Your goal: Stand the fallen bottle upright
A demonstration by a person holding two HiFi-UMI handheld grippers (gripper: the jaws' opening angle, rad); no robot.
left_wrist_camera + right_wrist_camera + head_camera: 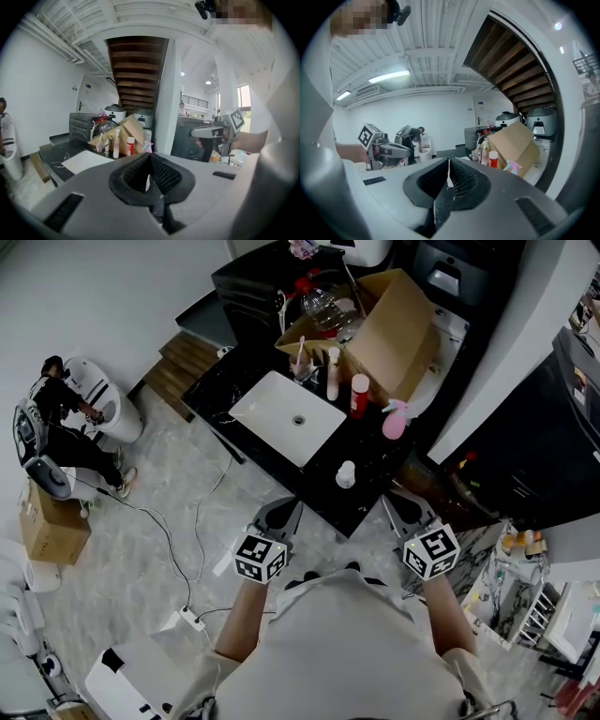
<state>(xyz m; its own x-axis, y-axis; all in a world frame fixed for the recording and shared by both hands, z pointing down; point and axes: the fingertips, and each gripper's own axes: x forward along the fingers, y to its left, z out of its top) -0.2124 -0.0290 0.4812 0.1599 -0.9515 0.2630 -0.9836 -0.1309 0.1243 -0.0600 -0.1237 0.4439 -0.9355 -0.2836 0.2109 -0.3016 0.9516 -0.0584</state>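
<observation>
A small white bottle rests near the front edge of the black counter; from above I cannot tell whether it lies or stands. Behind it are a red bottle, a pink spray bottle and a pale pump bottle. My left gripper and right gripper hover side by side just short of the counter's edge, both shut and empty. In the left gripper view the shut jaws point at the red bottle. The right gripper faces the red bottle too.
A white sink is set in the counter, with an open cardboard box behind the bottles. A person sits at the far left by a box. Cables and a power strip lie on the floor.
</observation>
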